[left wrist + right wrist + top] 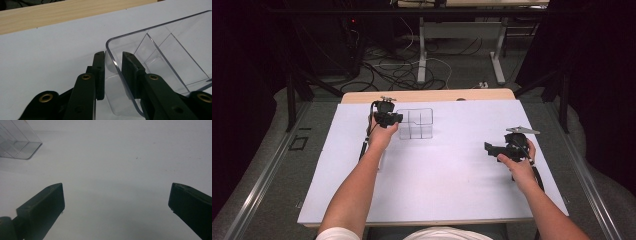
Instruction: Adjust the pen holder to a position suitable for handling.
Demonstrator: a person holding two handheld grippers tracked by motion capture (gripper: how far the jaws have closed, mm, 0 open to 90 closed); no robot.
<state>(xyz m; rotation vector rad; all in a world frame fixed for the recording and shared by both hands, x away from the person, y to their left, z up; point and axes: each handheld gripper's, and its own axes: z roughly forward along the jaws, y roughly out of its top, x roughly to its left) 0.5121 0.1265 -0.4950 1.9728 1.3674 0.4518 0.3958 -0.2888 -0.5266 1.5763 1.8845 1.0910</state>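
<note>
Clear rigid plastic organizer: light, slippery, best gripped by its thin wall. Left tool straddles the organizer's corner wall, clamped on it; right tool, well apart from the organizer, stands wide apart.

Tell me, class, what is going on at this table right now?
A person works with a black two-jaw gripper in each hand over a white table. The left gripper has one jaw inside and one outside the wall of a clear plastic box with dividers, at its near corner, pinching the wall. The right gripper is open above bare table, away from the box.
</note>
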